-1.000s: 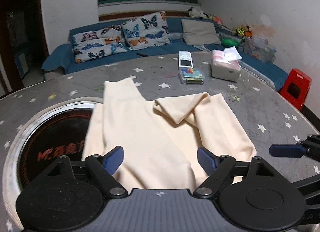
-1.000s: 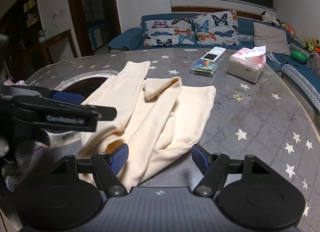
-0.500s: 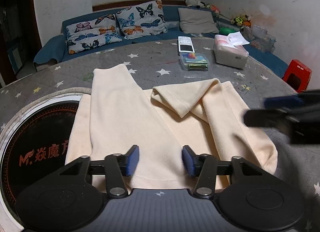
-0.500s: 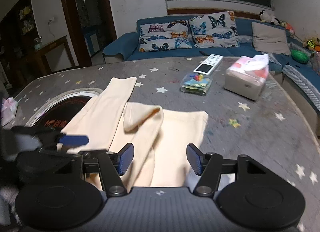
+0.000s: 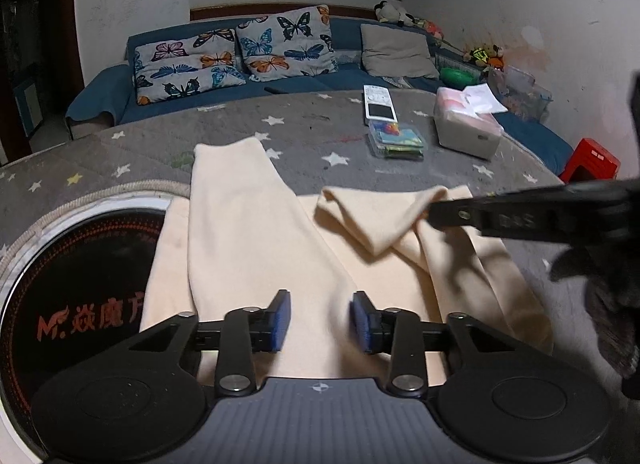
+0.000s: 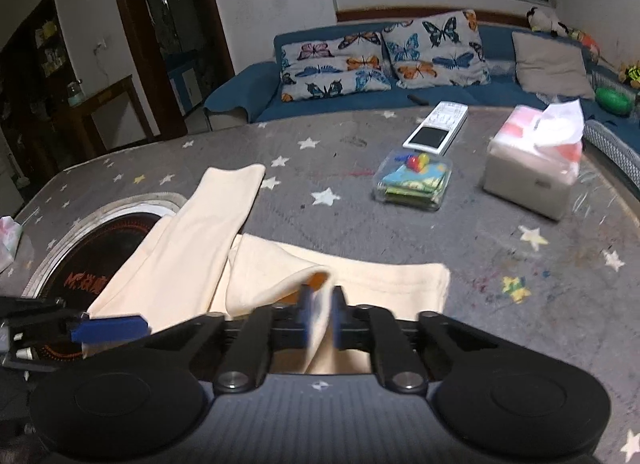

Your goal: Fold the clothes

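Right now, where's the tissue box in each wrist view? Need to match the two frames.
Left wrist: tissue box sits upper right, on the far side of the table, right of the clear plastic box.
Right wrist: tissue box sits right of centre, in the upper half, again right of the clear plastic box.
Shared landmark: the white remote just beyond the clear box.

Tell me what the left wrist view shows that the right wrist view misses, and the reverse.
Only the left wrist view: a red stool by the wall, and the left gripper with its jaws apart over the cream garment. Only the right wrist view: a dark doorway, a side table, and the right gripper, just closed, pinching a fold of the garment. Both: the star-patterned table, remote control, tissue box and butterfly cushions.
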Available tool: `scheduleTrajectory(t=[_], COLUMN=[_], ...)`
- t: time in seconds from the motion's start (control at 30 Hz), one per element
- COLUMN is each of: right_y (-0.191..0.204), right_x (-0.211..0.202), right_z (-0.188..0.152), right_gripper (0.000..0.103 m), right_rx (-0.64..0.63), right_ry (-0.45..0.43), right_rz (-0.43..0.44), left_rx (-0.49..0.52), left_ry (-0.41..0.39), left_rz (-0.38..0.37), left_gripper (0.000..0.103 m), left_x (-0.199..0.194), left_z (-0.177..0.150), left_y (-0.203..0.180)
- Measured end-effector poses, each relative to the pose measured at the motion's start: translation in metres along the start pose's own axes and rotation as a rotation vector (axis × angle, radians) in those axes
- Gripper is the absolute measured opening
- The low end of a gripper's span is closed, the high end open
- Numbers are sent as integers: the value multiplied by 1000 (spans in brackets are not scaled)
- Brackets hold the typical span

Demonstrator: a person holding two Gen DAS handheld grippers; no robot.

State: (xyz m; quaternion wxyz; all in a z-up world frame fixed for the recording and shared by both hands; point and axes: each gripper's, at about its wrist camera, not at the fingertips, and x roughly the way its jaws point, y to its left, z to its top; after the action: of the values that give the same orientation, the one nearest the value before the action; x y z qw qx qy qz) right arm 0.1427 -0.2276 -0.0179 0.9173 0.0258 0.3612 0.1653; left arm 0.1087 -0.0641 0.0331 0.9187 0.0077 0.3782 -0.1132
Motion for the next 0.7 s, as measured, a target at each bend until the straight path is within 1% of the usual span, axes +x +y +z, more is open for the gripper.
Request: scheduleTrajectory(t=[0.03, 0.13, 0.27, 0.33, 0.4, 0.43, 0.47, 0.6, 0.63, 0.67, 0.7], right_y=[-1, -6, -14, -15, -13, -11, -9, -2, -1, -1, -1], right_x=[-5, -26, -46, -48, -42, -35, -28, -1, 5, 8, 9], right_z=[0, -1, -1, 0, 0, 1, 1, -3, -4, -5, -7], right_gripper=[4, 2, 3, 10, 21, 29, 30, 30, 27, 13, 6], right_rx=[-4, -4, 2, 1, -13, -15, -15, -3, 2, 5, 7], right_ry=[-12, -58, -75, -69, -53, -42, -31, 3, 12, 13, 9], right_rz=[-5, -32, -32, -14, 1, 11, 20, 40, 42, 43, 44], left_rx=[-5, -17, -15, -9, -7, -7, -7, -28, -34, -39, -44], left_ry=[-1, 1, 10, 15, 20, 21, 23, 21, 22, 22, 21], left_rz=[9, 30, 66, 70, 69, 68, 68, 79, 86, 92, 98], left_gripper=[50, 51, 51, 50, 50, 50, 50, 50, 50, 50, 50], left_x=[2, 13, 30, 35, 37, 37, 36, 34, 35, 38, 40], left_z=[3, 13, 25, 27, 27, 27, 27, 32, 34, 38, 41], left_y=[0, 2, 4, 5, 6, 7, 8, 18, 20, 22, 24])
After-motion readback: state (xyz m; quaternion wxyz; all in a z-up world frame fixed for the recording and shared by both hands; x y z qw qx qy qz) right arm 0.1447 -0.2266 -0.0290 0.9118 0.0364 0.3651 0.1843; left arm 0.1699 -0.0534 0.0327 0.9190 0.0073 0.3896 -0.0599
